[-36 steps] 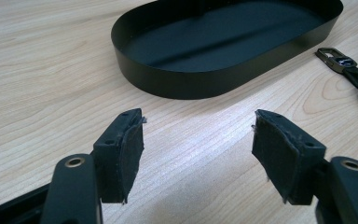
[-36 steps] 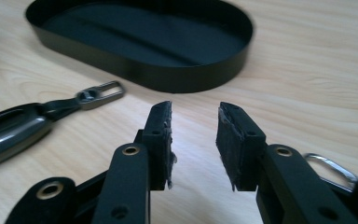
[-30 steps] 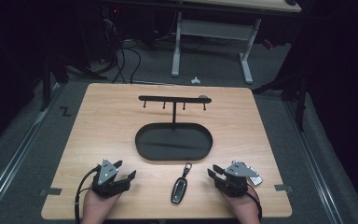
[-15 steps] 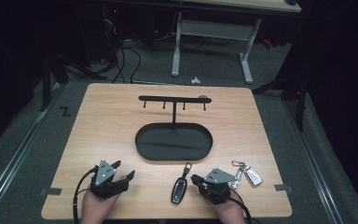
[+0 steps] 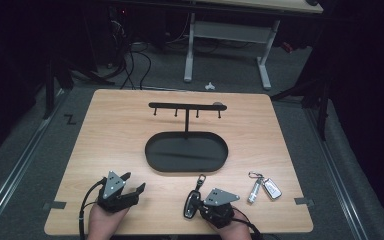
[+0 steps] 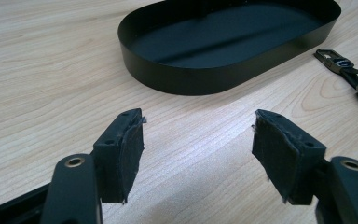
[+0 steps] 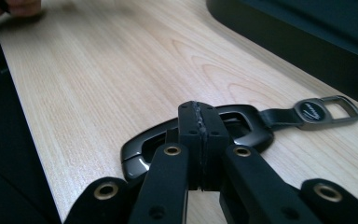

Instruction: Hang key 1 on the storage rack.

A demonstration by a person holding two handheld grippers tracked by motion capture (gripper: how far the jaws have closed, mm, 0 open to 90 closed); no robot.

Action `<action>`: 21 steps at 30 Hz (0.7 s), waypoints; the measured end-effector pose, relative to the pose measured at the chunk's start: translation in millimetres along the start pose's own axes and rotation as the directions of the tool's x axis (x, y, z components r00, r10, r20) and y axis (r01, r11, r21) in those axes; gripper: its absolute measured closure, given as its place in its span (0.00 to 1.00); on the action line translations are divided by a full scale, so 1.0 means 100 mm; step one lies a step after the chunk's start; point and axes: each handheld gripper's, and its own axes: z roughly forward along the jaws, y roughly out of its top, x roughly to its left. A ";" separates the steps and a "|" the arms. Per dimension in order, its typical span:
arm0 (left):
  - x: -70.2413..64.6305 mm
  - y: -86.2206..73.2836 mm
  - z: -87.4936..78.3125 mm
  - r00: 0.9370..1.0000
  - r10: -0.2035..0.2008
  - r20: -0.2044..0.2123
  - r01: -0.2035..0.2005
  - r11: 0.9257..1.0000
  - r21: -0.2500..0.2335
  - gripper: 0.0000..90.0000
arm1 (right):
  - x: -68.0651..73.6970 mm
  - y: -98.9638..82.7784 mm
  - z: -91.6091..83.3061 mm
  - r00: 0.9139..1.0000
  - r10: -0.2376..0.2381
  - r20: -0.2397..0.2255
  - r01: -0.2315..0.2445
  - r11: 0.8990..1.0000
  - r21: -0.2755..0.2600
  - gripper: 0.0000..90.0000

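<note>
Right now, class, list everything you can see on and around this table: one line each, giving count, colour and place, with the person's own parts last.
Table: one, light wood, centre of the high view.
Key stand: one, black, a hook bar on a post rising from an oval tray at mid table.
Car key: one, dark with a strap and metal clasp, near edge, lying just past the right gripper's pads.
Second key set: one, silver, near right corner.
Desk frame: one, white-legged, on the floor behind.
Cables: several, black, floor at back left.
Left gripper: one, black, jaws open, nothing between.
Right gripper: one, black, jaws shut together.
Hands: two, at the near edge.
</note>
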 end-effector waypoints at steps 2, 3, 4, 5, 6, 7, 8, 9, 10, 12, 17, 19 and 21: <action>0.00 0.00 0.00 1.000 -0.004 0.007 0.004 1.000 -0.004 0.38 | 0.03 0.00 0.02 1.000 -0.014 0.000 0.014 1.000 0.007 1.00; 0.00 0.00 0.00 1.000 -0.006 0.009 0.006 1.000 -0.005 0.38 | 0.03 0.00 0.03 1.000 -0.016 -0.002 0.016 1.000 0.010 1.00; 0.00 0.00 0.00 1.000 -0.004 0.009 0.005 1.000 -0.004 0.38 | 0.03 0.00 0.03 1.000 -0.019 -0.003 0.019 1.000 0.015 1.00; 0.00 0.00 0.00 1.000 -0.004 0.010 0.004 1.000 -0.002 0.38 | 0.04 0.00 0.04 1.000 -0.020 -0.005 0.020 1.000 0.016 1.00; 0.00 0.00 0.00 1.000 -0.004 0.010 0.004 1.000 -0.002 0.38 | 0.04 0.00 0.04 1.000 -0.022 -0.005 0.022 1.000 0.018 1.00; 0.00 0.00 0.01 1.000 -0.004 0.011 0.004 1.000 -0.001 0.38 | 0.04 0.00 0.04 1.000 -0.023 -0.006 0.023 1.000 0.018 1.00; -0.01 0.00 0.01 1.000 -0.005 0.012 0.005 1.000 -0.001 0.38 | 0.04 0.00 0.03 1.000 -0.023 -0.004 0.023 1.000 0.018 1.00; -0.01 0.00 0.01 1.000 -0.005 0.014 0.005 1.000 -0.001 0.38 | 0.03 -0.01 0.03 1.000 -0.025 -0.002 0.025 1.000 0.018 1.00; -0.01 0.00 0.01 1.000 -0.005 0.015 0.005 1.000 -0.002 0.38 | 0.03 -0.01 0.03 1.000 -0.028 0.004 0.028 0.999 0.022 1.00; -0.01 0.00 0.01 1.000 -0.007 0.017 0.007 1.000 -0.004 0.38 | 0.02 -0.02 0.01 0.999 -0.030 0.011 0.030 0.999 0.030 1.00; -0.01 0.01 0.01 1.000 -0.006 0.026 0.006 1.000 -0.006 0.38 | -0.03 -0.05 -0.05 0.998 -0.039 0.046 0.037 0.998 0.041 1.00; -0.02 0.01 0.02 1.000 -0.005 0.030 0.005 1.000 -0.006 0.38 | -0.06 -0.07 -0.08 0.998 -0.035 0.055 0.033 0.999 0.041 1.00; -0.02 0.02 0.03 0.999 -0.006 0.034 0.006 1.000 -0.008 0.38 | -0.10 -0.09 -0.11 0.998 -0.025 0.064 0.022 0.999 0.044 1.00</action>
